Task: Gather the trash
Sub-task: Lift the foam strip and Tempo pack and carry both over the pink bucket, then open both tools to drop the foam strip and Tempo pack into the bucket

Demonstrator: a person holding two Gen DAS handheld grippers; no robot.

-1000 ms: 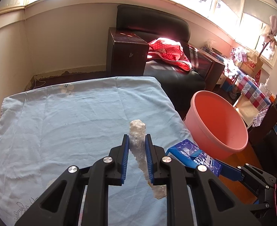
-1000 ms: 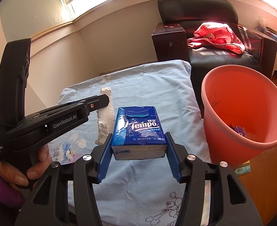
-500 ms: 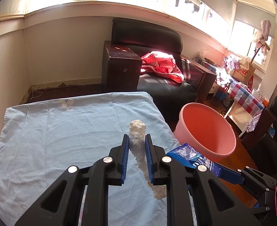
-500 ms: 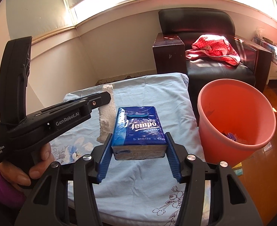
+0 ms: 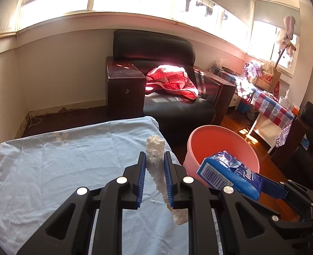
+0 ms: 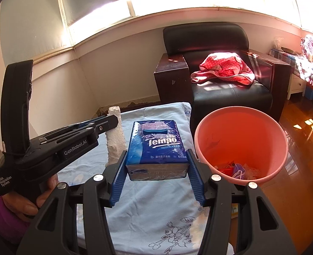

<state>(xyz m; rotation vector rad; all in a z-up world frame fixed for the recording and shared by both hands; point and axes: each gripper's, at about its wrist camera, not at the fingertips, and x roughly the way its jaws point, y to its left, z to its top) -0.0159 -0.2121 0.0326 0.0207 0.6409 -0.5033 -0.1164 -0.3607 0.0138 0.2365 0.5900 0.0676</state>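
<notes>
**Two pieces in hand, bin just ahead and to the right**

The left gripper [image 5: 154,177] is nearly closed, its blue pads pinching a white foam strip [image 5: 156,159] that stands up past the tips and hangs below them. The right gripper [image 6: 156,177] is about half open, clamped across the sides of a blue tissue pack [image 6: 157,148] that juts forward from its pads. Both are held clear above the blue cloth [image 6: 156,208].

The pink bin [image 6: 241,144] sits ahead and to the right of the right gripper, on the floor just past the cloth's edge, with scraps already in the bottom.

To do this well, I would carry each piece fully over the bin's mouth before letting go, the pack first since it is nearer. The foam sits tilted in its pads, so keep it level and unhurried; it is light and may drift when released, so let it go low inside the rim.

Readable writing: "Tempo" on the pack, plus a barcode on its end; "GenRobot.AI" and "Data Acquisition System" on the left gripper; "new balance" on a brown paper bag [image 5: 268,80] far off to the right.
</notes>
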